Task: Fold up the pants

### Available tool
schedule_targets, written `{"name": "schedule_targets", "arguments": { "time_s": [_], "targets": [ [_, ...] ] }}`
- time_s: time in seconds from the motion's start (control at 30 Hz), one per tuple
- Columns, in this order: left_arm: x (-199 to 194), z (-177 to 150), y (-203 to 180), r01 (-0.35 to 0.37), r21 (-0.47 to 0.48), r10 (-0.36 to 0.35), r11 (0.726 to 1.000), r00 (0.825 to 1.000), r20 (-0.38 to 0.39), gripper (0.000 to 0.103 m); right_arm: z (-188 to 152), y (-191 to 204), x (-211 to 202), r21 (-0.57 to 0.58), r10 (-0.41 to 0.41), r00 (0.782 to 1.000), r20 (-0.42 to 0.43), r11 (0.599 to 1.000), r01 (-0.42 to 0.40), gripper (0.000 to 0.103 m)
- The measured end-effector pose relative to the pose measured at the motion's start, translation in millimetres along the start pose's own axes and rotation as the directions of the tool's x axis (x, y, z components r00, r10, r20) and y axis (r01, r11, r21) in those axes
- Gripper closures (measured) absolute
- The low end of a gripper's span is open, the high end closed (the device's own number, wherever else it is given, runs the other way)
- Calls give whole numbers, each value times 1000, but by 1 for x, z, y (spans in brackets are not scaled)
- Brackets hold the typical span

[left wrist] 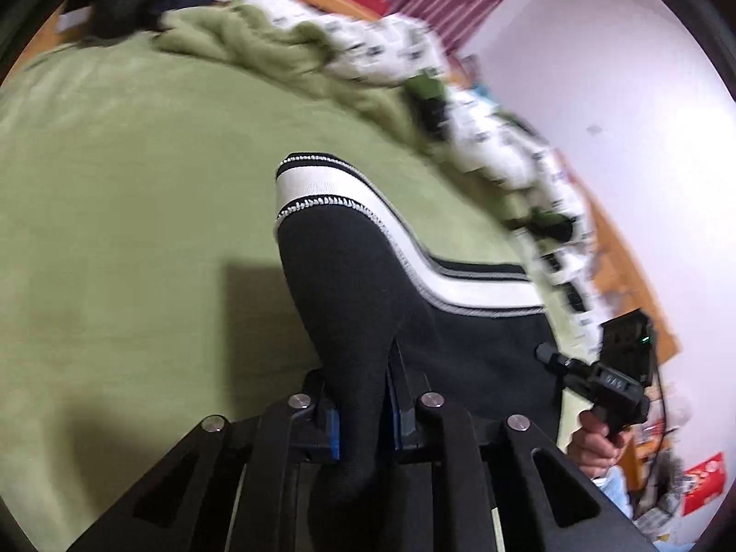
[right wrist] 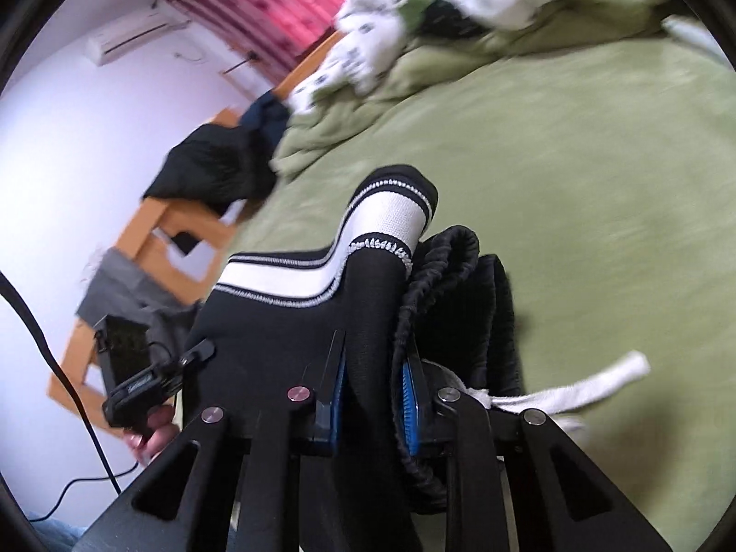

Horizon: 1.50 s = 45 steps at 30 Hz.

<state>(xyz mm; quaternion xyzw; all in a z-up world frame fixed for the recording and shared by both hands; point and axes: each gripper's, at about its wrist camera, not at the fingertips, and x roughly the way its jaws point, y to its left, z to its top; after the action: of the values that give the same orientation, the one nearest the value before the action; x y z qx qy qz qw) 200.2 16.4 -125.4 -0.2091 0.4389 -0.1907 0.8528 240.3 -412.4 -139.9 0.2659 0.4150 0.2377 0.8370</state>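
Note:
The pants point(left wrist: 349, 276) are black with a white side stripe and hang stretched between both grippers above the green bed. My left gripper point(left wrist: 361, 407) is shut on a fold of the black fabric. My right gripper point(right wrist: 373, 395) is shut on the pants point(right wrist: 368, 285) near the ribbed waistband point(right wrist: 441, 267); a white drawstring point(right wrist: 589, 386) trails to the right. The right gripper also shows in the left wrist view point(left wrist: 598, 377), and the left gripper in the right wrist view point(right wrist: 147, 391), each in a hand.
A green blanket point(left wrist: 138, 184) covers the bed. A rumpled white patterned duvet point(left wrist: 391, 55) lies along its far side. Dark clothes point(right wrist: 207, 170) hang on a wooden frame point(right wrist: 152, 239) beside the bed. A black cable point(right wrist: 60, 368) runs at the left.

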Motion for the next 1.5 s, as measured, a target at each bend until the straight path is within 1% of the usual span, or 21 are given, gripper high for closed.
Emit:
{"name": "schedule_targets", "arguments": {
  "time_s": [0.07,0.13,0.17,0.3,0.4,0.43,0.57,0.63,0.67,0.7,0.73,0.77,0.83,0.9,1.03,1.1,1.13,1.3,1.37,1.43,1.5],
  "targets": [
    [14,-8,19,-96,-20,94,995,993,-75,78,-8,5,30,-10,-22,1000,-13,1000,21,82],
    [22,-19,32,-190,-12,188,982,976,-105,68,-16,1,51,-36,-124,992,13,992,125,76],
    [20,-25,37,-202,2,201,979,975,-92,58,-20,-2,57,-52,-167,986,24,984,168,73],
    [8,-31,40,-183,-13,182,983,983,-16,53,-28,-1,55,-109,-269,963,-26,958,265,64],
    [1,-25,39,-170,-11,170,985,985,10,48,-29,41,44,-290,-438,899,18,858,424,64],
    [0,-22,38,-176,-8,177,984,984,20,45,-27,48,37,-320,-455,889,47,836,445,64],
    [2,-12,38,-171,-29,172,985,985,24,45,-10,62,31,-323,-407,906,117,847,422,55],
    [2,-11,35,-165,-24,166,986,986,27,45,0,55,54,-335,-438,893,97,831,444,55],
    [1,-11,33,-170,-17,170,985,985,32,45,4,48,67,-333,-467,881,80,820,465,57],
    [0,-11,30,-174,-7,174,985,984,36,45,8,39,79,-321,-475,878,52,825,465,70],
    [-3,-11,26,-182,16,181,983,983,41,45,10,33,87,-296,-434,900,32,856,424,73],
    [-5,-12,24,-186,32,185,982,982,45,45,12,33,86,-287,-418,907,42,865,412,88],
    [-11,-15,18,-189,68,184,980,981,65,45,10,47,68,-343,-379,922,84,857,384,90],
    [-14,-14,14,-173,81,166,982,983,82,45,9,42,42,-282,-291,950,113,907,311,90],
    [-5,-5,-2,-123,99,114,988,989,89,45,3,7,70,-246,-421,905,55,873,421,88],
    [-1,-2,-12,-141,135,127,981,987,102,45,6,10,64,-243,-422,903,76,871,428,69],
    [1,1,-18,-150,159,133,976,985,114,45,10,15,59,-243,-445,893,66,861,447,67],
    [25,29,-38,-139,188,111,972,982,151,44,24,54,38,-252,-396,902,172,868,429,67],
    [48,38,-40,-158,200,132,967,982,137,42,25,70,50,-305,-375,909,183,857,415,67],
    [79,38,-31,-236,191,220,953,970,104,43,26,73,75,-363,-375,909,182,833,417,68],
    [97,33,-22,-257,184,248,949,966,71,43,24,59,109,-406,-460,873,164,775,485,68]
  ]
}}
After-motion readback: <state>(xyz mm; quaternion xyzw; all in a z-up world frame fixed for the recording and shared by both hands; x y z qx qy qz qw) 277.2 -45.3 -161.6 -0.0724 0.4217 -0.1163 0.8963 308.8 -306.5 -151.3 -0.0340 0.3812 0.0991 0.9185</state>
